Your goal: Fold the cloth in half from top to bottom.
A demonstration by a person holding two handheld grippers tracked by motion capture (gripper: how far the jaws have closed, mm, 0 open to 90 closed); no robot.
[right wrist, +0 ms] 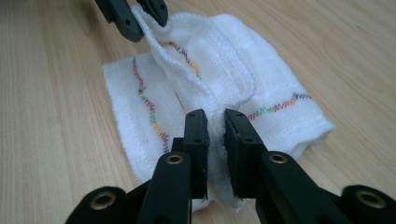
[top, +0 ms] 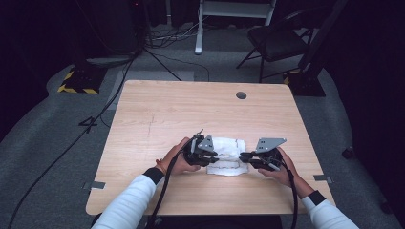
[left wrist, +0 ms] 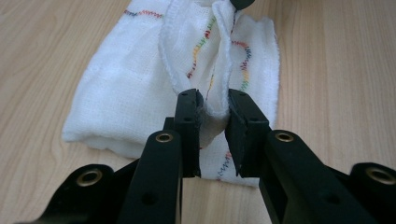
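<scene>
No text, label, brand, number or sign can be read anywhere in these views. The white cloth [left wrist: 140,88] carries only zigzag stitching in several colours, not letters, and the wooden table [top: 157,109] bears no printing.

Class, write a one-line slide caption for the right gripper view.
Right gripper pinches a fold of white stitched cloth on the wooden table.

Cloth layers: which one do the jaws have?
The top fold, pulled up into a ridge between left gripper and right gripper; the bottom layer lies flat on the table.
</scene>
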